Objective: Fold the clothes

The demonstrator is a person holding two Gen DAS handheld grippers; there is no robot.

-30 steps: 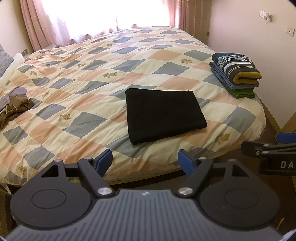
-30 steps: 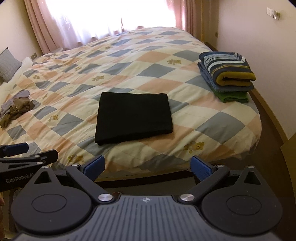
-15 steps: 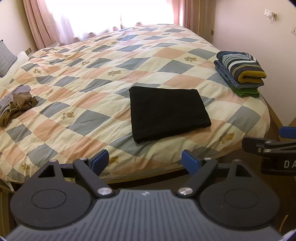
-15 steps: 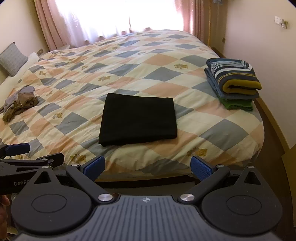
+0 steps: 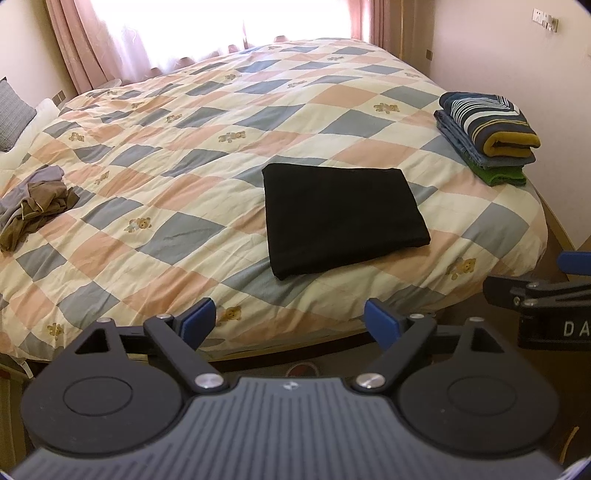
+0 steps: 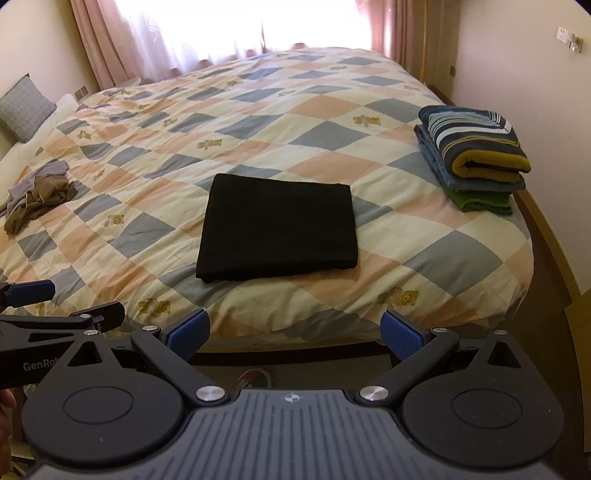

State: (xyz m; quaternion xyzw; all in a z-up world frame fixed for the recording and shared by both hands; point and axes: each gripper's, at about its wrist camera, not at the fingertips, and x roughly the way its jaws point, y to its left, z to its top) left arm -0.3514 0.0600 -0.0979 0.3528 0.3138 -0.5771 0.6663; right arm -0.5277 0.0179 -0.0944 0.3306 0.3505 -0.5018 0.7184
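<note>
Black folded garment (image 5: 341, 218) lies flat on your bed (image 5: 177, 192); folded stack (image 5: 487, 136) at 2 o'clock. Left tongs (image 5: 291, 325) and right tongs (image 6: 295, 334) both spread apart, empty.

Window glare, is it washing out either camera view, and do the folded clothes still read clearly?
Left wrist view: the window is blown out to white, yet the black folded garment and stack of folded clothes stay sharp. Right wrist view: same blown-out window, bed edges bowed by the fisheye.

One folded black garment (image 5: 341, 218), one folded stack (image 5: 487, 138), one crumpled pile (image 5: 35, 206), one pillow (image 6: 26, 107)
</note>
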